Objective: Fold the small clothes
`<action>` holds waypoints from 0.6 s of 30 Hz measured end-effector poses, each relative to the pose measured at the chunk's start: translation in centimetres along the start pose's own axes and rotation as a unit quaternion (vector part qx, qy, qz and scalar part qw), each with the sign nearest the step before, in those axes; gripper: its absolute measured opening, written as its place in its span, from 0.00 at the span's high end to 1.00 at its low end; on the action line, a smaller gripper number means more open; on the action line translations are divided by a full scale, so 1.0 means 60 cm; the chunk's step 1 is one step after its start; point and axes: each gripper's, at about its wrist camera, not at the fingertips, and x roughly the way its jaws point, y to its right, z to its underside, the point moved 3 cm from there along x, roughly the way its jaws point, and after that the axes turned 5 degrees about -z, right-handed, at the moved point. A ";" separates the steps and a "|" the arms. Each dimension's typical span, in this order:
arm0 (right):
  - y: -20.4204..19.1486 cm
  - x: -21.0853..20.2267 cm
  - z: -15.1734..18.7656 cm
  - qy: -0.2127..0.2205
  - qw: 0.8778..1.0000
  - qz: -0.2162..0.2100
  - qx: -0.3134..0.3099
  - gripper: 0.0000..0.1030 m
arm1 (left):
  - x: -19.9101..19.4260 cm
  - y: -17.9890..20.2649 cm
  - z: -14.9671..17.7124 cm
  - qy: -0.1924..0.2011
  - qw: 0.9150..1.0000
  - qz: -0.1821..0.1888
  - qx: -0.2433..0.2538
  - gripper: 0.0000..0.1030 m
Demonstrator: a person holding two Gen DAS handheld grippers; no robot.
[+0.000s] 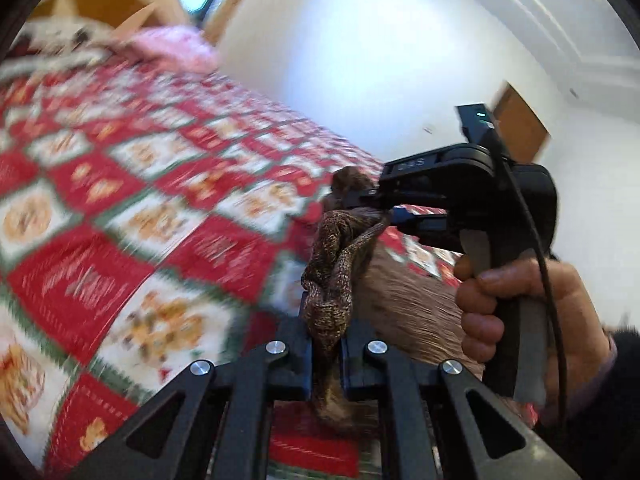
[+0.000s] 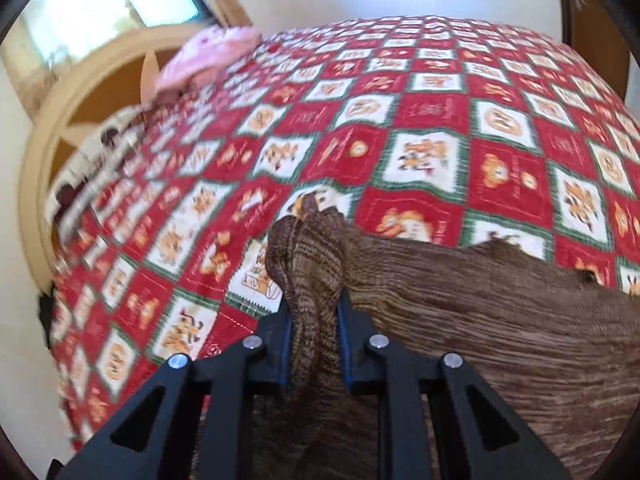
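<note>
Both grippers, left (image 1: pixel 325 354) and right (image 2: pixel 316 344), pinch the brown knit (image 2: pixel 500 320) over the quilt (image 2: pixel 400 120); lifting evenly should keep its edge taut.

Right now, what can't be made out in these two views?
- Brown knit garment: lower part cut off by the right wrist view's bottom edge.
- Pink item and white cloth: motion-blurred, left wrist view.
- Right gripper pads: buried in knit.

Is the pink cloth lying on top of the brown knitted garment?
No, the pink cloth lies at the far corner, apart from the brown knitted garment.
</note>
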 end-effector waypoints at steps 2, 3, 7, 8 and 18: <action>0.020 -0.025 -0.005 0.008 1.000 -0.016 0.021 0.79 | -0.010 0.034 -0.006 0.010 0.999 0.012 0.048 0.91; 0.032 -0.039 -0.007 0.013 0.999 -0.024 0.031 0.79 | -0.015 0.051 -0.005 0.018 0.997 0.015 0.070 0.91; 0.072 -0.078 -0.012 0.029 0.998 -0.025 0.050 0.79 | -0.014 0.106 0.002 0.016 0.991 0.052 0.120 0.91; 0.084 -0.089 -0.010 0.035 0.998 -0.027 0.054 0.79 | -0.013 0.116 0.002 0.016 0.990 0.058 0.128 0.91; 0.210 -0.186 0.007 0.073 0.993 -0.020 0.091 0.80 | 0.004 0.242 0.029 0.006 0.967 0.127 0.222 0.92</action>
